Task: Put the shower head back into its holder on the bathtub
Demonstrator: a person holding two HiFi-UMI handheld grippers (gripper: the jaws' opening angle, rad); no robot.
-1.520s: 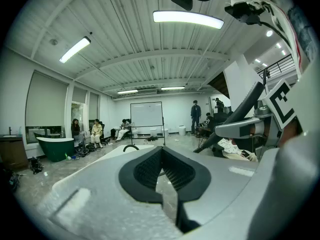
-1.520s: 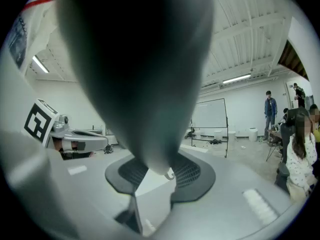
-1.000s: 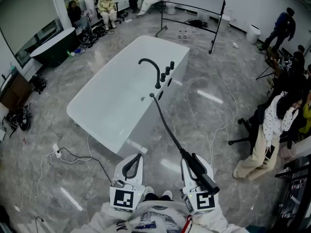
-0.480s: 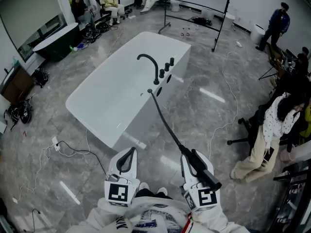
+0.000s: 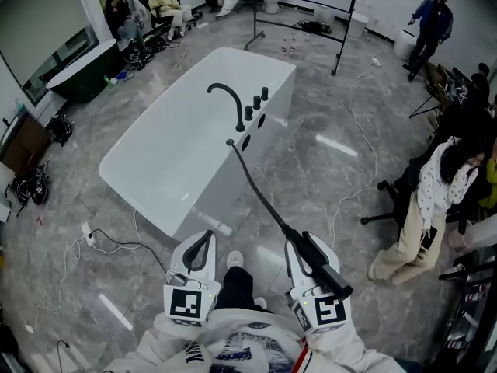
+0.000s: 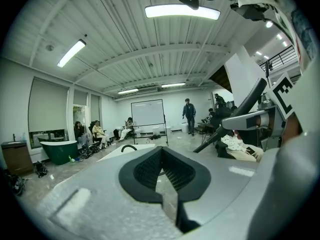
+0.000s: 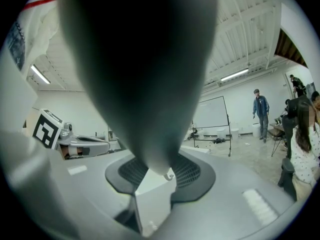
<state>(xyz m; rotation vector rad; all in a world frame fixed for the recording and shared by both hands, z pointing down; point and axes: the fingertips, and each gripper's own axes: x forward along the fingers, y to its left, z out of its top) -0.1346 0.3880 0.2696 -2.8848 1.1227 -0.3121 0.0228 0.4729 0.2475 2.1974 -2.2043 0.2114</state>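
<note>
No readable text or labels

Both grippers are held low, side by side, close to the body, and pointed away at near level. Left gripper [image 5: 208, 238]: fingers are brought together, with nothing between. Right gripper [image 5: 298, 249]: fingers are clamped on the shower head [image 5: 321, 269]. White-sleeved forearms are seen behind.

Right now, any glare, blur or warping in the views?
Head view: sharp, bowed at the edges, pale glare streaks on the floor. Left gripper view: ceiling lamp blown out, the rest clear. Right gripper view: shower head is a dark out-of-focus mass over the upper middle.
</note>
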